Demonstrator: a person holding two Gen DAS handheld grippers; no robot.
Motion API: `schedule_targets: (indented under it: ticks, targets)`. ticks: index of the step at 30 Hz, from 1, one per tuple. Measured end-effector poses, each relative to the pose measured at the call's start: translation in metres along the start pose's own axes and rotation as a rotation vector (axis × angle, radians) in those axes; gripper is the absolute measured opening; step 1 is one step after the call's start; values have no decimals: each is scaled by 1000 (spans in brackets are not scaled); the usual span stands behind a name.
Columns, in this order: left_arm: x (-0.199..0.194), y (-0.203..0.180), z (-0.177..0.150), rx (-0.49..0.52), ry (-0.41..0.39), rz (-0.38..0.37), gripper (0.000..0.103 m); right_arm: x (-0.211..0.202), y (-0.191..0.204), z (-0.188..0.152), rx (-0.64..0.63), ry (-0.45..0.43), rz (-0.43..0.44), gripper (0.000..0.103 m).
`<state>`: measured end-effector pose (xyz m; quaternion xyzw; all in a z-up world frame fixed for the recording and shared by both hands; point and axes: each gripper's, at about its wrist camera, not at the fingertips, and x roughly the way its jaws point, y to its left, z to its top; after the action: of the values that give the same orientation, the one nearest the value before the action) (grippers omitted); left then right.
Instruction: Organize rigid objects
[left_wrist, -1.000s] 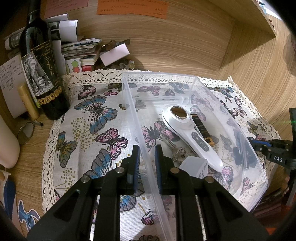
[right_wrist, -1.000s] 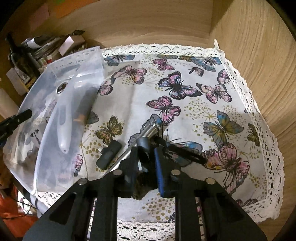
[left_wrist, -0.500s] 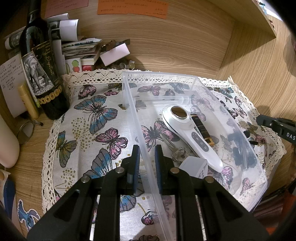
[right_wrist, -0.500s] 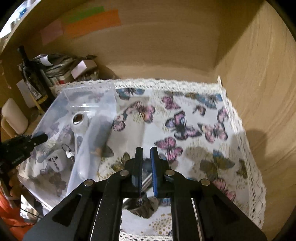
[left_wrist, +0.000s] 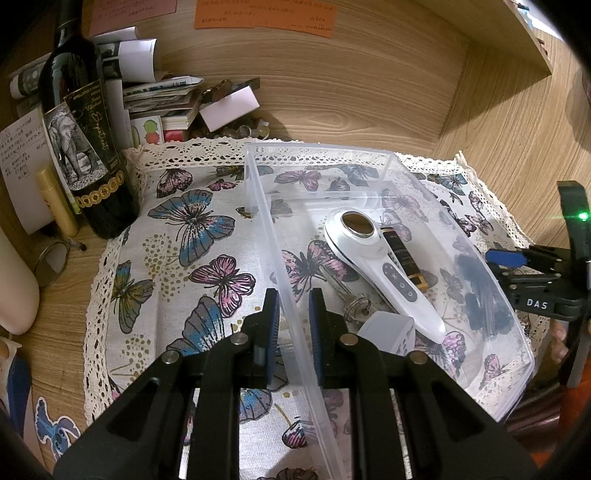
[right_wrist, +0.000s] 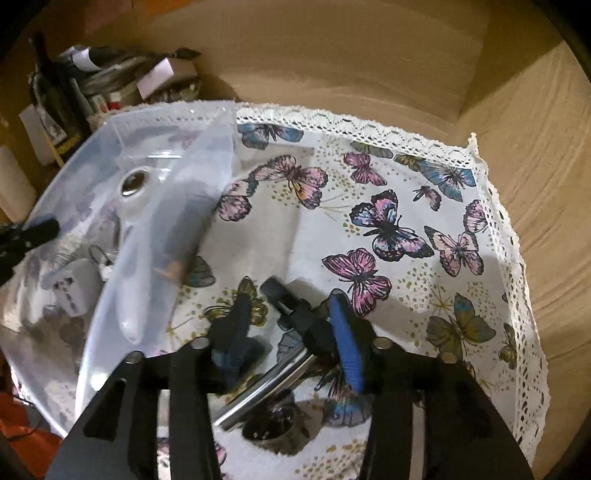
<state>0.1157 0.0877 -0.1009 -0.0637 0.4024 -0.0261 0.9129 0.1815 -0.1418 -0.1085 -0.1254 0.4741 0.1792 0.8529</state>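
Note:
A clear plastic bin stands on the butterfly cloth. In it lie a white handheld device, a dark tube, keys and a white plug adapter. My left gripper is shut on the bin's left wall. My right gripper is open, its fingers standing either side of a black and metal tool on the cloth beside the bin. The right gripper also shows at the right edge of the left wrist view.
A wine bottle, stacked papers and small boxes crowd the back left. Wooden walls close in behind and on the right. A round mirror lies left of the cloth.
My right gripper has opened; it was shut on the metal tool and lifted half a second ago, and now it is low over the cloth with the tool loose between its fingers. The left gripper has not moved.

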Motion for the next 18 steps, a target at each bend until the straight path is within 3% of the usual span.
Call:
schedule_targets:
  ticks: [16,17,18]
  targets:
    - [2,1,1,-4,4,-2,15,26,-7,21,-1,28,-3,47]
    - [2,1,1,-4,4,-2,15,29,-8,22,2,34,1,41]
    - [2,1,1,-3,4,-2,15,32,-8,23,5,44,5,29]
